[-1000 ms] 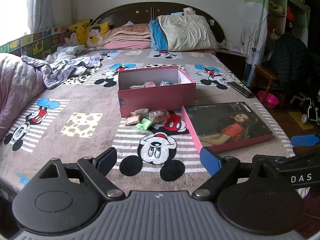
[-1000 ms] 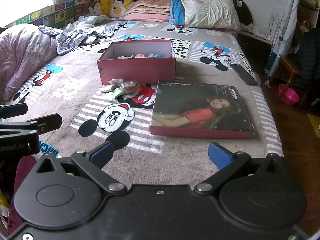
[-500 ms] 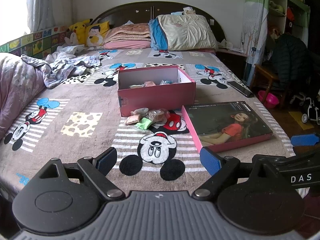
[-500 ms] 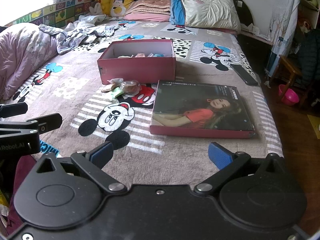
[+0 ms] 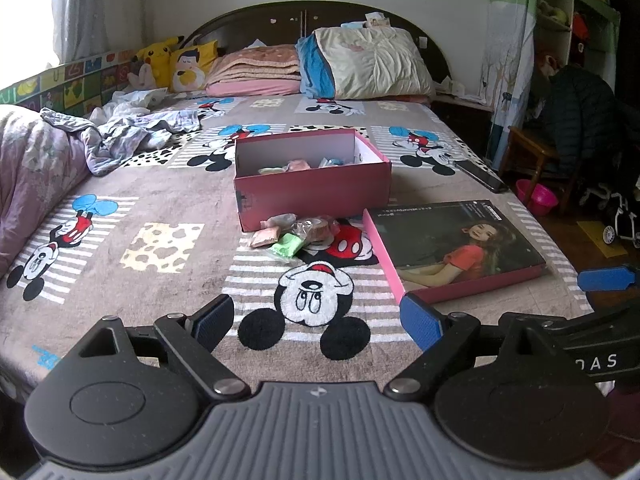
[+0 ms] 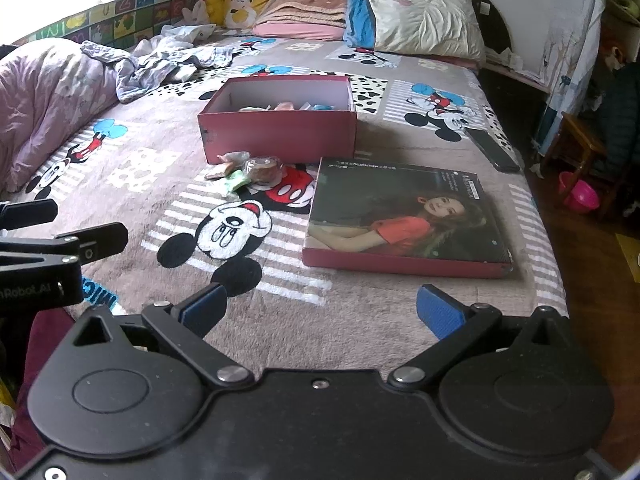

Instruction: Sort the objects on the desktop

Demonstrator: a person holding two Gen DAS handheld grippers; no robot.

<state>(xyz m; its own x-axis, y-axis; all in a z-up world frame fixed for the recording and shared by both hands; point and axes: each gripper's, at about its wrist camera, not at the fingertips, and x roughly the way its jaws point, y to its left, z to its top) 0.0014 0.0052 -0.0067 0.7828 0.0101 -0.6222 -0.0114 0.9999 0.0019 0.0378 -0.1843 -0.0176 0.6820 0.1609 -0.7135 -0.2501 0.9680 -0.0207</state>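
An open red box [image 5: 312,188] [image 6: 280,134] stands mid-bed with several small items inside. In front of it lies a loose pile: a green packet [image 5: 287,245] [image 6: 234,179], a pinkish packet [image 5: 264,236] and a clear-wrapped roll [image 5: 316,227] [image 6: 262,168]. The box lid [image 5: 452,246] [image 6: 404,216], printed with a photo of a person, lies flat to the right. My left gripper [image 5: 316,320] is open and holds nothing, hovering over the bed's near edge. My right gripper [image 6: 322,312] is open too, with nothing in it, near the lid's front edge.
A dark phone [image 5: 482,176] [image 6: 492,149] lies near the bed's right edge. Crumpled clothes [image 5: 132,132] and a purple quilt [image 6: 48,96] fill the left side. Pillows [image 5: 368,64] and plush toys [image 5: 160,62] sit at the headboard. A stool [image 5: 532,156] and pink basin [image 5: 538,198] are on the floor, right.
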